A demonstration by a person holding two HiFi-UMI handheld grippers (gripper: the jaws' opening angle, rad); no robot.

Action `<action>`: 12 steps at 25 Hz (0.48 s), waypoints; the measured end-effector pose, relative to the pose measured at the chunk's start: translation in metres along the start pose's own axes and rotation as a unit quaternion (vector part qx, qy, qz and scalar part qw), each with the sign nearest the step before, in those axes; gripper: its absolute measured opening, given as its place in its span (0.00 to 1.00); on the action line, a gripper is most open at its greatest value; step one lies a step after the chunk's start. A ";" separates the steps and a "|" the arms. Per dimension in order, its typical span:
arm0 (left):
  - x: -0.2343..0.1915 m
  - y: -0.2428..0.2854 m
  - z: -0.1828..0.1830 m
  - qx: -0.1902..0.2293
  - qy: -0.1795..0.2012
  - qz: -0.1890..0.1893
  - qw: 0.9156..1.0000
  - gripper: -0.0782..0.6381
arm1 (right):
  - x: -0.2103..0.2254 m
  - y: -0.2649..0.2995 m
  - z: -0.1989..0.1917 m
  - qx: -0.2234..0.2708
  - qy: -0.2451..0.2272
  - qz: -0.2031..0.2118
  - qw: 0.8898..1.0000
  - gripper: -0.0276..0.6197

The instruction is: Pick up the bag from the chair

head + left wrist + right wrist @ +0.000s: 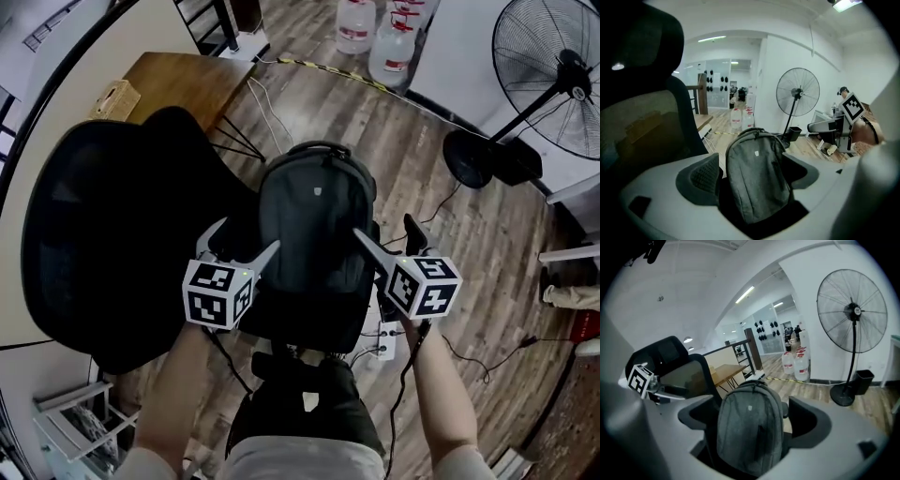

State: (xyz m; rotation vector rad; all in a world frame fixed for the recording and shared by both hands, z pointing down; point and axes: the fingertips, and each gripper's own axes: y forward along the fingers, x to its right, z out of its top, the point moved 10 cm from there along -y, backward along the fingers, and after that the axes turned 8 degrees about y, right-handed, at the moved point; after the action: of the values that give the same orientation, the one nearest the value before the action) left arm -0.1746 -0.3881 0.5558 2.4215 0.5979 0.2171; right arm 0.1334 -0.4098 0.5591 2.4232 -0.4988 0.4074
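A grey backpack (314, 220) stands on the seat of a black office chair (103, 216), its carry handle at the far end. My left gripper (242, 242) hovers at the bag's near left edge, open. Level with it on the near right edge, my right gripper (384, 230) is also open. In the left gripper view the backpack (757, 180) fills the gap in front of the left gripper (750, 174), and no pad touches it. In the right gripper view the backpack (750, 432) sits likewise ahead of the right gripper (754, 422), ungripped.
The chair's tall backrest rises at the left. A wooden table (187, 84) stands beyond it. A pedestal fan (553, 75) and its base (469, 157) are at the right, and water jugs (389, 47) stand at the back. Cables and a power strip (382, 342) lie on the floor.
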 end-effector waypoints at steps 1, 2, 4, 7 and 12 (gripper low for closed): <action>-0.001 0.012 -0.009 -0.008 -0.005 -0.003 1.000 0.68 | 0.007 0.009 -0.007 -0.004 -0.002 -0.003 1.000 0.83; -0.003 0.024 -0.018 -0.017 -0.010 -0.006 1.000 0.68 | 0.013 0.019 -0.014 -0.008 -0.001 -0.005 1.000 0.83; -0.005 0.043 -0.035 -0.032 -0.014 -0.007 0.999 0.68 | 0.025 0.037 -0.030 -0.016 0.004 -0.010 1.000 0.83; -0.007 0.069 -0.057 -0.042 -0.018 -0.007 0.999 0.68 | 0.042 0.066 -0.053 -0.031 0.014 -0.015 0.999 0.81; -0.014 0.125 -0.098 -0.069 -0.015 -0.007 0.997 0.68 | 0.065 0.114 -0.095 -0.065 0.007 -0.028 0.997 0.81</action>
State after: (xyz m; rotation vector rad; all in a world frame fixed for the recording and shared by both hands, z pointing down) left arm -0.1703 -0.4297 0.7096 2.2821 0.5677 0.2076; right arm 0.1250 -0.4498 0.7155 2.3027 -0.4362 0.3556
